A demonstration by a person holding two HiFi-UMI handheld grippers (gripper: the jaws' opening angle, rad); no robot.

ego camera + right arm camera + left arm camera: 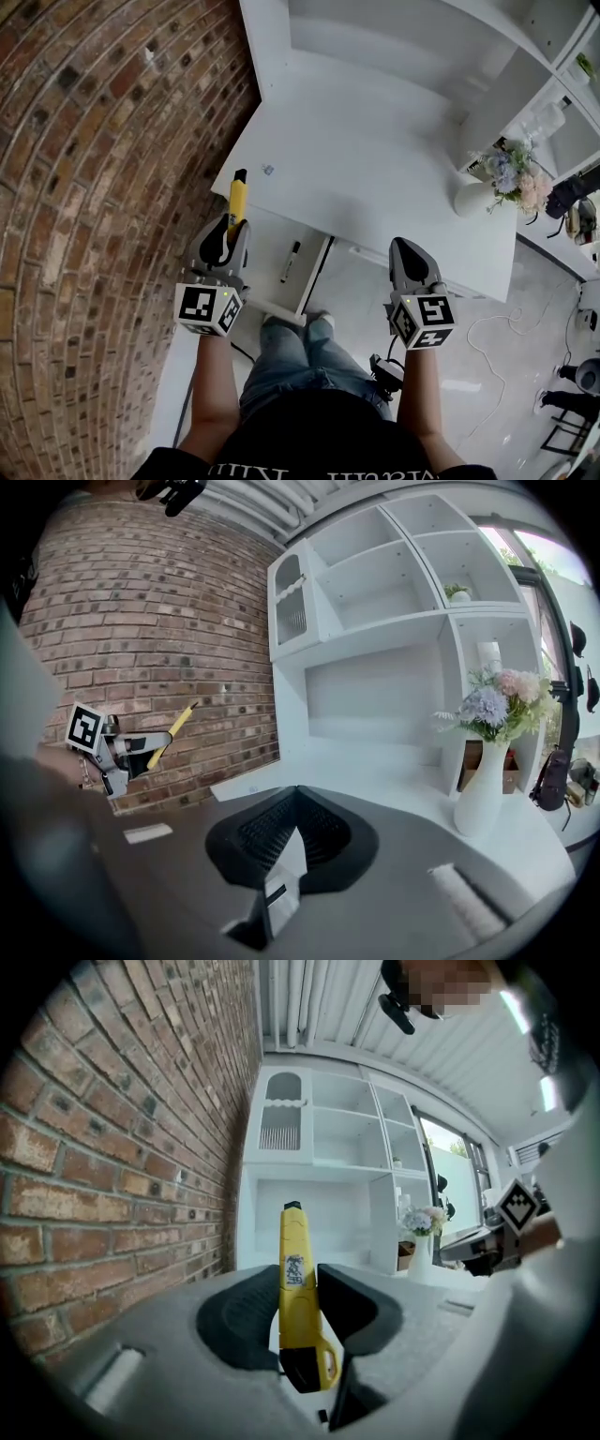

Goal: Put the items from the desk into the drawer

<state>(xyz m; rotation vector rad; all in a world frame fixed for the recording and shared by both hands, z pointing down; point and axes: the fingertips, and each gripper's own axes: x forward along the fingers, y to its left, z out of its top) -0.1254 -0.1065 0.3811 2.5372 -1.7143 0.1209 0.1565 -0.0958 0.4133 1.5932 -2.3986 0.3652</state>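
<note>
A yellow utility knife with a black tip stands upright in my left gripper, which is shut on it. It is held over the front left corner of the white desk, above the open white drawer. A black marker lies in that drawer. A small grey item rests on the desk near its left edge. My right gripper hovers at the desk's front edge, shut with nothing in it. The right gripper view also catches the knife.
A white vase of flowers stands at the desk's right end. White shelves rise behind the desk. A brick wall runs along the left. Cables lie on the floor at right.
</note>
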